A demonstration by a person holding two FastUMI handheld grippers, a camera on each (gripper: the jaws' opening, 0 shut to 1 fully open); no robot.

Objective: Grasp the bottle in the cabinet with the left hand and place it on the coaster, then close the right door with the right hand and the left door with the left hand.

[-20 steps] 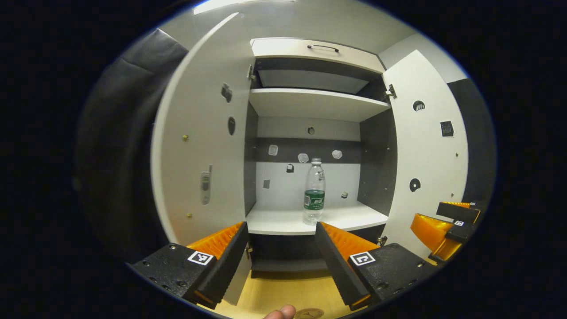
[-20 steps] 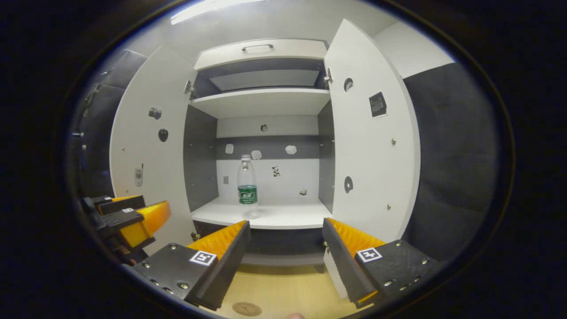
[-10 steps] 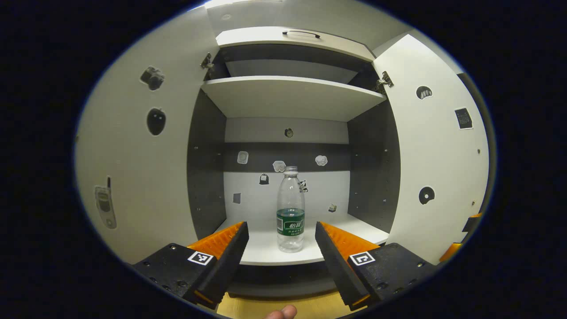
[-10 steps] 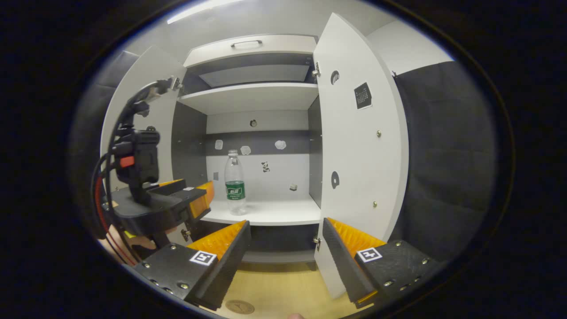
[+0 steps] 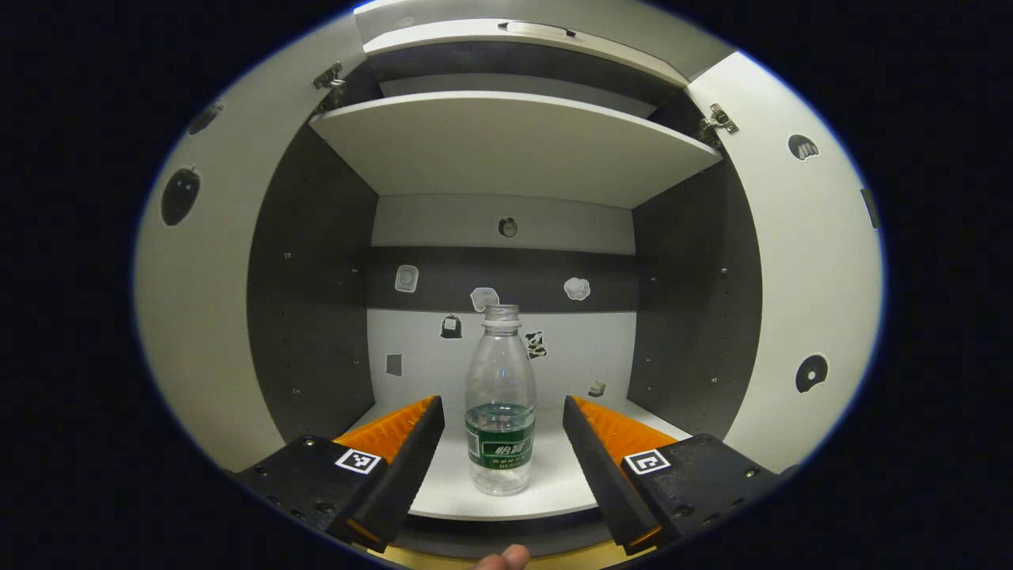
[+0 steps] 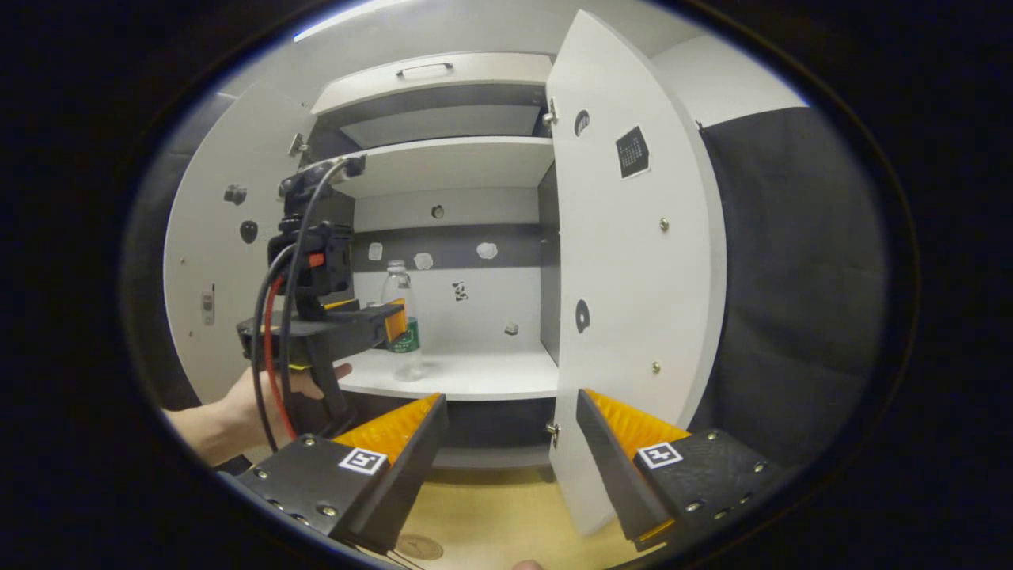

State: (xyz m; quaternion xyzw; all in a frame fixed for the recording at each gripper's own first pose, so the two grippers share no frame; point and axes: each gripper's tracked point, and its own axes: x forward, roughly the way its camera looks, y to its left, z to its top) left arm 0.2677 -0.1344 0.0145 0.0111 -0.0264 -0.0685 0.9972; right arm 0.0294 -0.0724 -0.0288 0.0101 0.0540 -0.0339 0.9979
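Observation:
A clear plastic bottle (image 5: 500, 404) with a green label stands upright on the cabinet's lower shelf (image 5: 554, 483). My left gripper (image 5: 501, 405) is open, and the bottle stands between its two fingers, with a gap on each side. In the right gripper view the left gripper (image 6: 388, 323), held by a hand (image 6: 237, 404), reaches into the cabinet and partly hides the bottle (image 6: 400, 279). My right gripper (image 6: 510, 402) is open and holds nothing, in front of the cabinet. A round brown coaster (image 6: 418, 546) lies on the wooden surface below. Both doors, left (image 6: 214, 261) and right (image 6: 633, 277), stand open.
An upper shelf (image 5: 514, 142) spans the cabinet above the bottle, with a drawer (image 6: 431, 75) on top. Small stickers dot the back wall and both doors. The right door's edge (image 6: 558, 332) hangs just beyond my right gripper. Dark cloth (image 6: 791, 301) lies to the right.
My left gripper has moved forward into the cabinet until the bottle stands between its open fingers. The right gripper has drifted slightly right, and the holding hand has come into its view.

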